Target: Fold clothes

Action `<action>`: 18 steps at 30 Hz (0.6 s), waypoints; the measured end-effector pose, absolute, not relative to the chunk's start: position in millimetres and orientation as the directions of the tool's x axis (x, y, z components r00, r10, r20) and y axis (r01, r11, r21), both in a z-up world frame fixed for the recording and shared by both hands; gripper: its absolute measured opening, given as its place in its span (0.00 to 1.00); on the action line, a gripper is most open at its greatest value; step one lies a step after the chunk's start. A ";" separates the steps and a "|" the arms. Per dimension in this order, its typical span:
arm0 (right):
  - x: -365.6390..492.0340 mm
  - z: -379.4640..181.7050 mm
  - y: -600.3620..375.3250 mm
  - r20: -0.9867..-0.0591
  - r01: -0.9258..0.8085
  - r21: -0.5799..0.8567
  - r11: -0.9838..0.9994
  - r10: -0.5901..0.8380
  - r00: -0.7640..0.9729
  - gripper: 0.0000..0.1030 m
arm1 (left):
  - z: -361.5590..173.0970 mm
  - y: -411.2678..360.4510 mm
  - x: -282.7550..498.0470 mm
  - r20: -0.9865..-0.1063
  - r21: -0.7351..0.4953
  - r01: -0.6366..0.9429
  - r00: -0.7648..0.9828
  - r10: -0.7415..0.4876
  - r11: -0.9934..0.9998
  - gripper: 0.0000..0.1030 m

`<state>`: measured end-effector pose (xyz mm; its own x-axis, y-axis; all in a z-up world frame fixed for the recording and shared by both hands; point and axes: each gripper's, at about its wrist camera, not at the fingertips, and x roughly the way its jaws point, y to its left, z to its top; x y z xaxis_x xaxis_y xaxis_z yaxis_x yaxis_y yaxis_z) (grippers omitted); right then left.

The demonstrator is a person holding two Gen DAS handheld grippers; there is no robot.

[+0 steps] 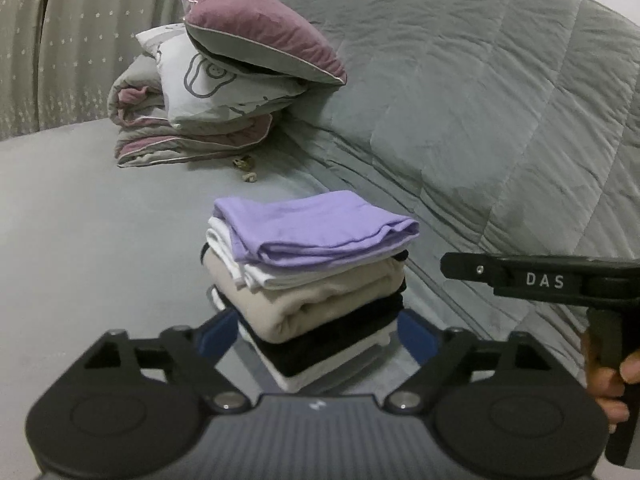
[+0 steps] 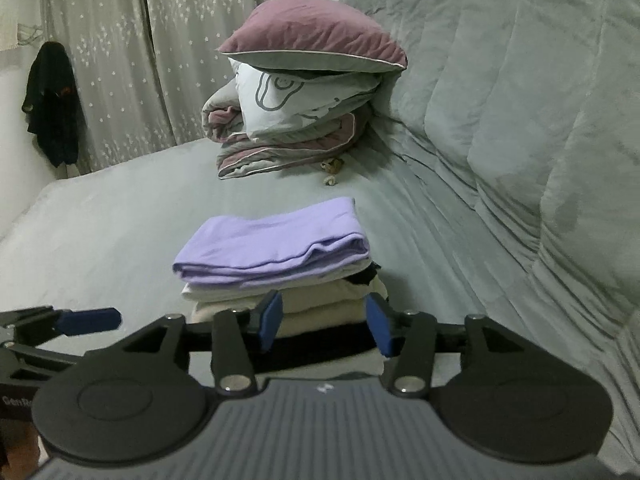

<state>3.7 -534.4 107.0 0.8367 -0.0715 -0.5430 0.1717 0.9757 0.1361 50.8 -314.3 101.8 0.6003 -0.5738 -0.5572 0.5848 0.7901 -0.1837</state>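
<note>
1. Jaws: the left gripper [image 1: 316, 334] has its blue pads spread wide, one on either side of the lower layers of the stack as its own camera sees it; nothing is pinched and no pad visibly presses cloth. The right gripper [image 2: 325, 326] stands partly spread, also empty, with the stack's beige and black layers showing in the gap behind it.
2. Task item: a stack of folded clothes [image 1: 308, 276] sits on the grey bed sheet [image 1: 80, 220], in front of both grippers. The top piece is the lilac garment [image 2: 272, 240], folded into a flat rectangle; under it are white, beige, black and white layers, edges roughly aligned.
3. Surroundings: a pile of pillows and a folded quilt [image 1: 224, 80] lies well behind the stack, and a grey quilted comforter [image 1: 480, 100] is bunched up on the right. A dark garment [image 2: 52, 108] hangs by the curtain [image 2: 160, 40], away from the bed.
4. Cross-view: the right gripper's finger [image 1: 500, 272] enters the left view from the right edge, held by a hand [image 1: 612, 384]; it is clear of the stack.
5. Progress (judgement): the lilac piece looks finished and placed. No unfolded clothing is visible on the sheet, so the folding appears at or near its end. Whether the hanging dark garment belongs to the job cannot be told.
</note>
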 end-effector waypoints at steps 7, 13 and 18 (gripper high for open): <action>-15.6 125.2 -516.5 -0.569 0.245 0.087 0.966 -0.154 0.808 0.85 | 119.2 -303.9 41.3 -0.596 -0.188 0.535 0.604 -0.529 0.823 0.99; -27.0 135.4 -512.2 -0.612 0.326 0.091 0.941 -0.205 0.764 1.00 | 125.0 -299.4 42.5 -0.644 -0.182 0.453 0.615 -0.454 0.873 0.99; -34.4 140.9 -516.8 -0.673 0.356 0.160 0.921 -0.162 0.722 1.00 | 127.5 -296.9 42.5 -0.679 -0.179 0.398 0.612 -0.406 0.900 0.99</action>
<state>-34.4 -516.8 140.9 0.7219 -0.1622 -0.6728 0.3562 0.9205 0.1603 42.5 -296.9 127.5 0.6121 -0.4057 -0.6788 0.3977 0.8998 -0.1792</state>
